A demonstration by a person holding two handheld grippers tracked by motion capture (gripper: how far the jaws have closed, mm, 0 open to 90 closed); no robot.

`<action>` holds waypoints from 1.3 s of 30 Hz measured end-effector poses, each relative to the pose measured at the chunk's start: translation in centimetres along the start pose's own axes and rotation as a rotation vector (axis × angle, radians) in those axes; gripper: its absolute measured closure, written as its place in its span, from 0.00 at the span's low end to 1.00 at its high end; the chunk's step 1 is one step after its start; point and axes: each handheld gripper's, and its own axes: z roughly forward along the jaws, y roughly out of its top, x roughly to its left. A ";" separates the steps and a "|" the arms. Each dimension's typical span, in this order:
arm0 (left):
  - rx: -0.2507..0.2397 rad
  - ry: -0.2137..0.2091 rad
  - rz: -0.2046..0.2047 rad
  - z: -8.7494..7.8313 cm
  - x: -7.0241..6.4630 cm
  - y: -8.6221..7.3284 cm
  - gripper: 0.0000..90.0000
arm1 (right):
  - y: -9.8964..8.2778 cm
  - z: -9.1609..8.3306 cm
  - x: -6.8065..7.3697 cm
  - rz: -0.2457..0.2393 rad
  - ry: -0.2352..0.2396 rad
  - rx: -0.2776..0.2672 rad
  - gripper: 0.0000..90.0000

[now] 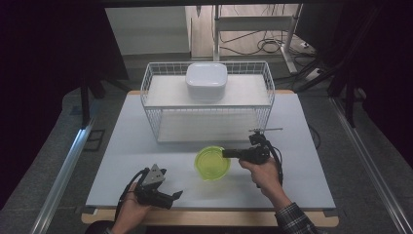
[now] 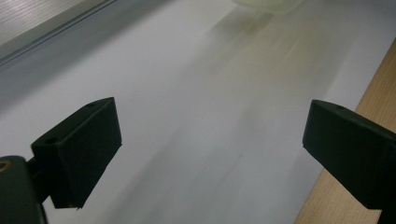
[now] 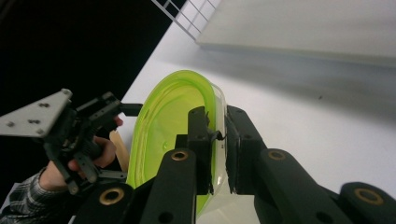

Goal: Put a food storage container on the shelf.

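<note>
My right tool [image 3: 217,144] is clamped on the rim of the green bowl [image 3: 163,126], one jaw inside the wall and one outside. From the high view the bowl [image 1: 213,163] sits just left of that tool [image 1: 229,153], near the middle of the desk [image 1: 302,146], and I judge it barely lifted or still touching; I cannot tell which. The basket [image 1: 151,97] stands straight beyond it, with a white box [image 1: 206,80] on its top shelf, so the coming move, as I read it, runs away from me toward the basket's open front. The right hand [image 1: 260,170] is plainly the nearer one. My left tool [image 1: 168,197] rests well apart at the near-left edge, jaws wide apart with nothing between them.

The right gripper view shows the pinch on the rim, which the high view hides behind the tool body. The left gripper view gives me bare desk [image 2: 196,116] and a blurred sliver of bowl [image 2: 268,4] at the top.
</note>
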 end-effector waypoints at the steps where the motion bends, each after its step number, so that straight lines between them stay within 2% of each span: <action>1: 0.000 0.000 0.000 0.0 0.0 0.0 0.05 | 0.2 -0.2 0.2 -0.002 0.000 -0.005 0.90; 7: -0.001 0.000 -0.001 0.0 0.0 0.0 0.05 | 0.9 -1.0 0.9 -0.012 0.014 -0.027 0.90; 23: 0.001 -0.002 0.002 0.1 0.0 0.1 0.05 | 3.5 -2.9 3.5 -0.073 0.001 -0.085 0.90; 39: 0.000 -0.002 0.008 0.1 0.1 0.1 0.04 | 6.6 -4.8 5.7 -0.101 0.003 -0.160 0.90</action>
